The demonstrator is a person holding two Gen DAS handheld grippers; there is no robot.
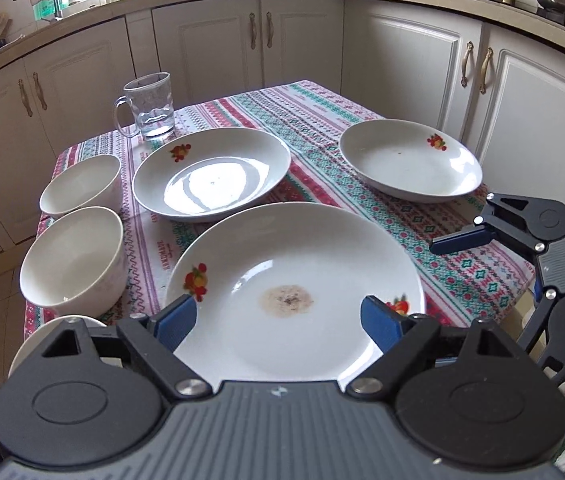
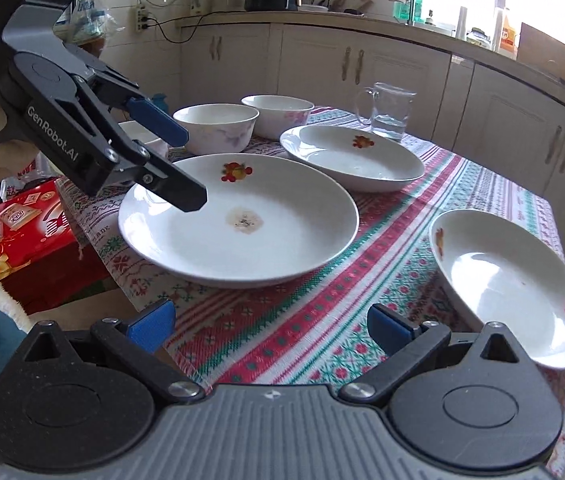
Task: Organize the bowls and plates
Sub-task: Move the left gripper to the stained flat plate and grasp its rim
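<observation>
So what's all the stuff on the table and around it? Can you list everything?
Plates: three, white with fruit prints, on the tablecloth; the nearest has a brown stain.
Bowls: two clearly seen, white, at the table's left edge; a third white rim peeks behind the left gripper.
Glass mug: one, clear, a little water, far corner.
Tablecloth: one, red, green and white pattern.
Red box: one, beside the table.
Left gripper: open, over the stained plate.
Right gripper: open, over the cloth.
</observation>
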